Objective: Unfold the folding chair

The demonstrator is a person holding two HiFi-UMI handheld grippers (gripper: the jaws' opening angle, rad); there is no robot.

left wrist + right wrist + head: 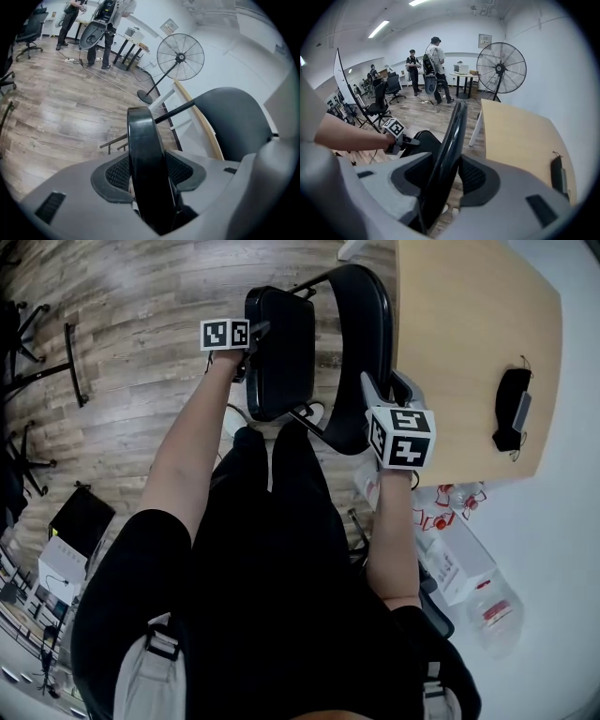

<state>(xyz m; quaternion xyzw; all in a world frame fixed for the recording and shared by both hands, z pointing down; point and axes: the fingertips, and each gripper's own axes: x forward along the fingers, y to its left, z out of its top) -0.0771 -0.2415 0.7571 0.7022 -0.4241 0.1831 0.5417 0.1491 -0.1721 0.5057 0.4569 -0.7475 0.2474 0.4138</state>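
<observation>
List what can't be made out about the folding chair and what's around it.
- Feet of the folding chair: in the head view they are hidden under its seat, its backrest and the person's legs. Neither gripper view shows them.
- Grip of the left gripper: in the head view it is behind its marker cube. Its own view shows it clamped on the seat edge.
- Black object on the table: too small to identify.

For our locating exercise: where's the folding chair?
The folding chair is top centre in head view, left of the table, clamped by left gripper and right gripper.
</observation>
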